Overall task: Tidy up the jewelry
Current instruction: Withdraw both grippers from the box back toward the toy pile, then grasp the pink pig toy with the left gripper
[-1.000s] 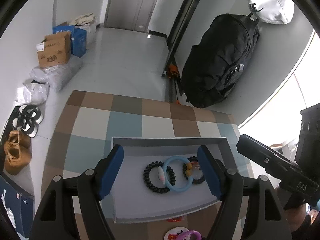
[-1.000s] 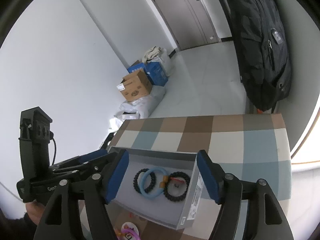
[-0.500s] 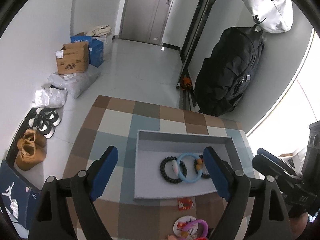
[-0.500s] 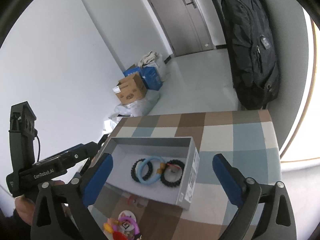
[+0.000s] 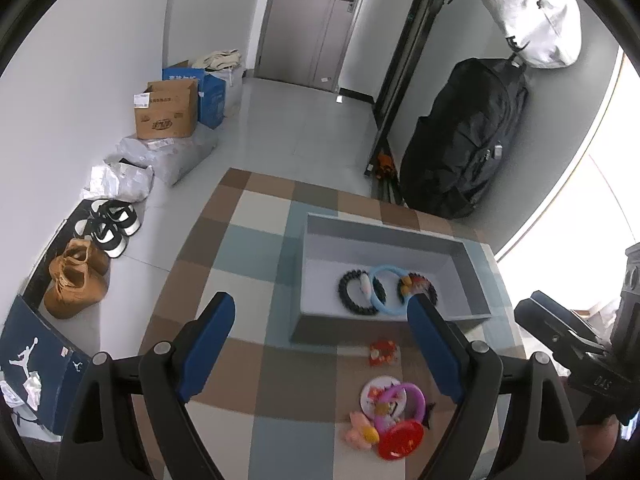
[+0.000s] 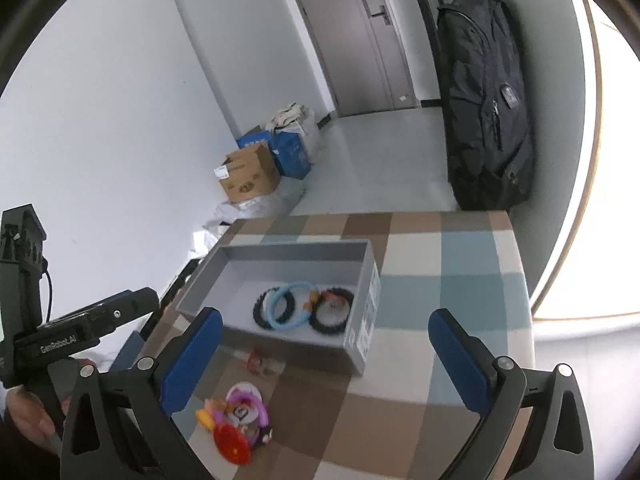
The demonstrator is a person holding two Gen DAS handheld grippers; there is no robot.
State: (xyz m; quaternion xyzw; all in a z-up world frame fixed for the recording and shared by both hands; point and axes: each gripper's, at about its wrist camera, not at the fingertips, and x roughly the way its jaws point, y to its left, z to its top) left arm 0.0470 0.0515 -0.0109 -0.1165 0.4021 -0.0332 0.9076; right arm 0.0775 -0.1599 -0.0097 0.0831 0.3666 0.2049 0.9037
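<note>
A grey box (image 5: 384, 236) sits on the checked table. Inside it lie a black bead bracelet (image 5: 356, 294), a light blue ring (image 5: 382, 290) and a second black bracelet (image 5: 420, 286) with orange and red charms. In front of the box lie a small red charm (image 5: 382, 352) and a loose pile (image 5: 390, 414) with a purple ring and a red disc. My left gripper (image 5: 320, 308) hovers open over the table before the box, holding nothing. In the right wrist view my right gripper (image 6: 324, 320) stands wide open above the box (image 6: 362, 332) and the pile (image 6: 240, 416).
The table's checked cloth (image 5: 248, 240) ends just beyond the box. On the floor past it are a black backpack (image 5: 464, 140), a cardboard carton (image 5: 166, 112), plastic bags and shoes (image 5: 76, 280). A person's hand (image 6: 28, 412) holds the left gripper's handle.
Both grippers have drawn back from the box and their jaws have spread wider. The loose pile and the red charm in front of the box have come into view.
</note>
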